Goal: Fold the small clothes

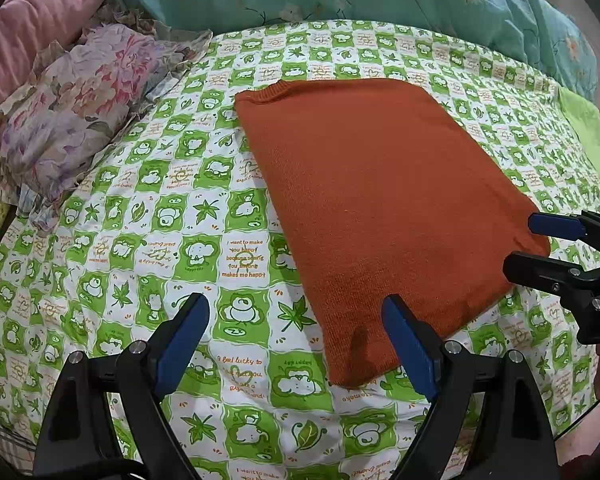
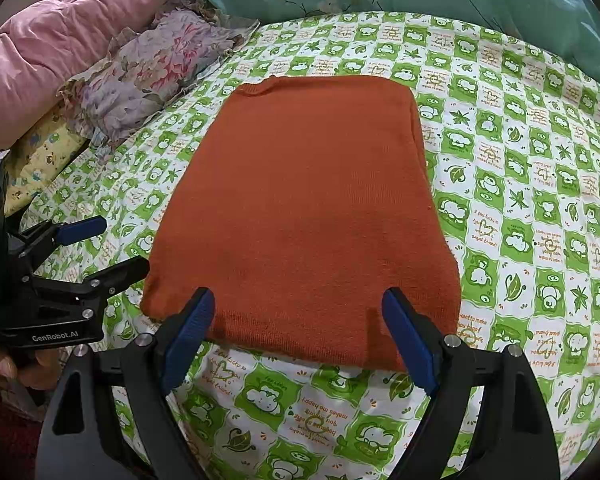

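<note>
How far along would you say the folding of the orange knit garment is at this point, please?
Done: the orange knit garment lies flat on the green checked sheet as a tidy rectangle, with no sleeves sticking out. In hand: nothing; the left gripper and right gripper are both open at its near edge. Left: perhaps one more fold in half, though that is only my guess.

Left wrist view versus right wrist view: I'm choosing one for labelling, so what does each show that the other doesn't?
Only the left wrist view shows the plain green cloth at the bed's right edge. Only the right wrist view shows the yellow printed fabric and a hand holding the left claw. Both show the folded orange sweater on the green checked sheet, floral pillow, and both claws open.
</note>
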Demonstrator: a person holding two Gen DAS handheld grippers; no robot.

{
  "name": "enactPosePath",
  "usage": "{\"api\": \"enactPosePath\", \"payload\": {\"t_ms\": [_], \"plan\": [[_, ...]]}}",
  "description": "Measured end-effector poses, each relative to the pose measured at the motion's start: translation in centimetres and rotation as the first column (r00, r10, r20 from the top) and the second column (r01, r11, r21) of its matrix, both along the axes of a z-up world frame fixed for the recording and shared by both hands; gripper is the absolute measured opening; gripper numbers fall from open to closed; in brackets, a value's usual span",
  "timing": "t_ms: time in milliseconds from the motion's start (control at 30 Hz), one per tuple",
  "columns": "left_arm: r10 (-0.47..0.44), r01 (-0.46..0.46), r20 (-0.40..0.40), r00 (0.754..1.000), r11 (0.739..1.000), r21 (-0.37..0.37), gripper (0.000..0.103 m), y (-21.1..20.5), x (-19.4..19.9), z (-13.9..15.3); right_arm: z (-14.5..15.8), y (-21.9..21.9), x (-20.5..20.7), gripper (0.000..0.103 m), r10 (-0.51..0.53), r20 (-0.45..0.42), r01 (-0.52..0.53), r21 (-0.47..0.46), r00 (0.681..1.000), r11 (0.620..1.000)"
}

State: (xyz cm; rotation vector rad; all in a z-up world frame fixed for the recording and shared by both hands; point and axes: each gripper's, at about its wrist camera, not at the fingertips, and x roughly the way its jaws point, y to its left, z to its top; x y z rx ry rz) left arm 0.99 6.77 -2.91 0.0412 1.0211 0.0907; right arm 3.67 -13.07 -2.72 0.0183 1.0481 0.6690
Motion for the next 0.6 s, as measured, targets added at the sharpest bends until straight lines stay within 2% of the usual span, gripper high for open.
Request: {"api": "enactPosePath", "payload": {"t_ms": [600], "plan": [[-0.002, 0.002, -0.002, 1.0, 1.0, -0.001, 0.089, -0.28, -0.07, 0.04, 0.25, -0.39, 0.35, 0.086, -0.01, 0.002, 0.01, 0.007, 1.0, 1.0]]}}
